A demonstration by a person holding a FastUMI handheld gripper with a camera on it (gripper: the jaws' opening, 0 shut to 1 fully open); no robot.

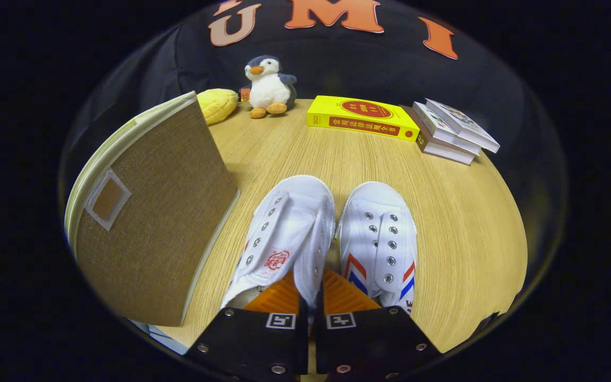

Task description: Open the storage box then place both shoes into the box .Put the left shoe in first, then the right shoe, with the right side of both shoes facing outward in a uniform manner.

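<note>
Tongs point(311, 297): at the near edge of the scene, fingers drawn close together, pinching the right-hand side wall of the left shoe's opening; one finger sits inside the shoe, the other outside it, in the gap between the two shoes.

Left shoe point(284, 239): white canvas, metal eyelets, red mark on the tongue, toe pointing far. It leans slightly to the left, held at its collar.

Right shoe point(380, 241): white canvas with red and blue stripes on its sides, toe pointing far. It stands flat on the table, just right of the left shoe and almost touching it.

Storage box point(157, 212): brown woven fabric with pale edging and a framed label pocket on the near face. It stands to the left of the shoes, lid closed.

Table point(459, 223): light wood grain, round-looking, carrying all items.

Far side of table: plush penguin point(268, 85), upright; yellow plush item point(218, 104) just left of it, behind the box; thick yellow book point(361, 118) lying flat; stack of books point(451, 132) to its right, fanned unevenly.
</note>
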